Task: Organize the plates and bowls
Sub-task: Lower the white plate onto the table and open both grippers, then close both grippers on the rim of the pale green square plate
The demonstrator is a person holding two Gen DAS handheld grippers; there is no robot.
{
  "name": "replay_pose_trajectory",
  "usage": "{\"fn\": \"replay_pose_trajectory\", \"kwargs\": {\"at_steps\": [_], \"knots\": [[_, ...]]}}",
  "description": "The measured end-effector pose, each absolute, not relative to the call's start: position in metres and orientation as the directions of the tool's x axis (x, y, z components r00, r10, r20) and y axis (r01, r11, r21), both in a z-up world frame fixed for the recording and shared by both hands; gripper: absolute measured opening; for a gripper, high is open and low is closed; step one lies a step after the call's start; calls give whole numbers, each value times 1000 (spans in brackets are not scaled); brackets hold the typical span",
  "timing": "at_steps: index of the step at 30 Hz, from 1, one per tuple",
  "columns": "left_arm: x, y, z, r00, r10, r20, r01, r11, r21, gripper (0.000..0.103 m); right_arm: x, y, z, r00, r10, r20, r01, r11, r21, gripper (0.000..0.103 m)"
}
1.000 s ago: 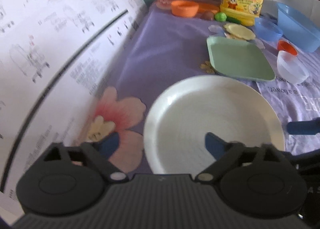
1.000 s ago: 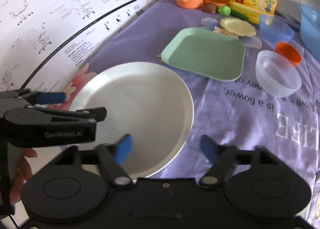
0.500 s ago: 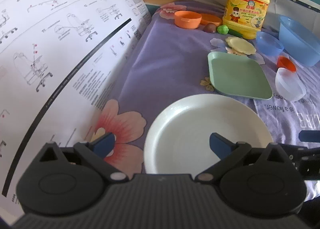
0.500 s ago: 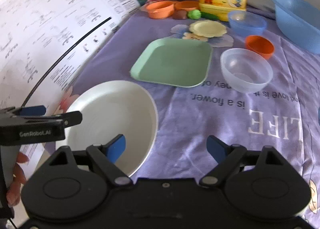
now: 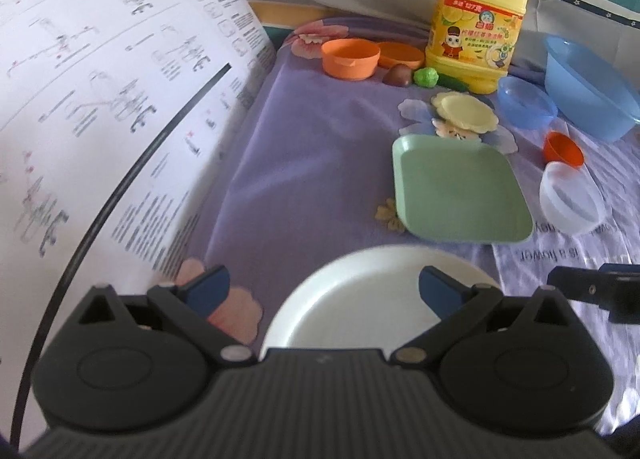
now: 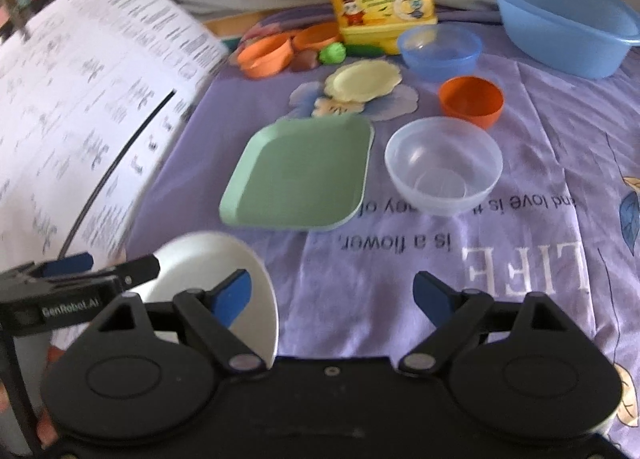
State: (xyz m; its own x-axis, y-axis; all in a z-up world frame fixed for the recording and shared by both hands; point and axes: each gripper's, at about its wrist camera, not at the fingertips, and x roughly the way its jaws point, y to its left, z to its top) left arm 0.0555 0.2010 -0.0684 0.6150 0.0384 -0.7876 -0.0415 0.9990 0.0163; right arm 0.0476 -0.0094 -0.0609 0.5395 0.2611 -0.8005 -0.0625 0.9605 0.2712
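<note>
A white round plate [image 5: 372, 299] [image 6: 200, 263] lies on the purple cloth, close under both grippers. My left gripper [image 5: 322, 287] hangs open above the plate's near-left part and holds nothing. My right gripper [image 6: 333, 295] is to the plate's right. Its jaws are wide and closing, with only cloth showing between them. Beyond lie a green square plate [image 5: 456, 191] [image 6: 304, 171], a clear bowl [image 6: 444, 167], a small orange bowl [image 6: 472, 99], a blue bowl [image 6: 440, 51] and a small yellow plate [image 6: 364, 81].
A big printed paper sheet [image 5: 100, 119] curves up along the left. At the back stand a yellow detergent bottle [image 5: 476, 31], an orange cup [image 5: 350, 59] and a blue basin [image 6: 560, 23]. A hand shows at the lower left of the right wrist view.
Both grippers have drawn back and up from the white plate, which now sits lower in both views. The right gripper has rolled and faces more toward the green plate and clear bowl.
</note>
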Motion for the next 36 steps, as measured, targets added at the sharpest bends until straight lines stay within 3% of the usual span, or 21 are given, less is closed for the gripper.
{"fn": "replay_pose_trajectory", "kwargs": {"at_steps": [11, 25, 28, 36], "knots": [[122, 192, -70, 592, 7, -806, -20, 1000, -7, 101, 86, -7, -75, 558, 232, -797, 100, 934, 342, 70], [173, 169, -95, 549, -51, -835, 38, 999, -36, 69, 115, 8, -101, 559, 199, -805, 155, 929, 337, 46], [180, 165, -101, 531, -65, -845, 56, 998, -41, 59, 121, 11, -101, 557, 221, -801, 127, 930, 345, 27], [190, 175, -106, 525, -27, -851, 24, 1000, -17, 58, 137, 24, -102, 552, 232, -801, 87, 939, 332, 25]]}}
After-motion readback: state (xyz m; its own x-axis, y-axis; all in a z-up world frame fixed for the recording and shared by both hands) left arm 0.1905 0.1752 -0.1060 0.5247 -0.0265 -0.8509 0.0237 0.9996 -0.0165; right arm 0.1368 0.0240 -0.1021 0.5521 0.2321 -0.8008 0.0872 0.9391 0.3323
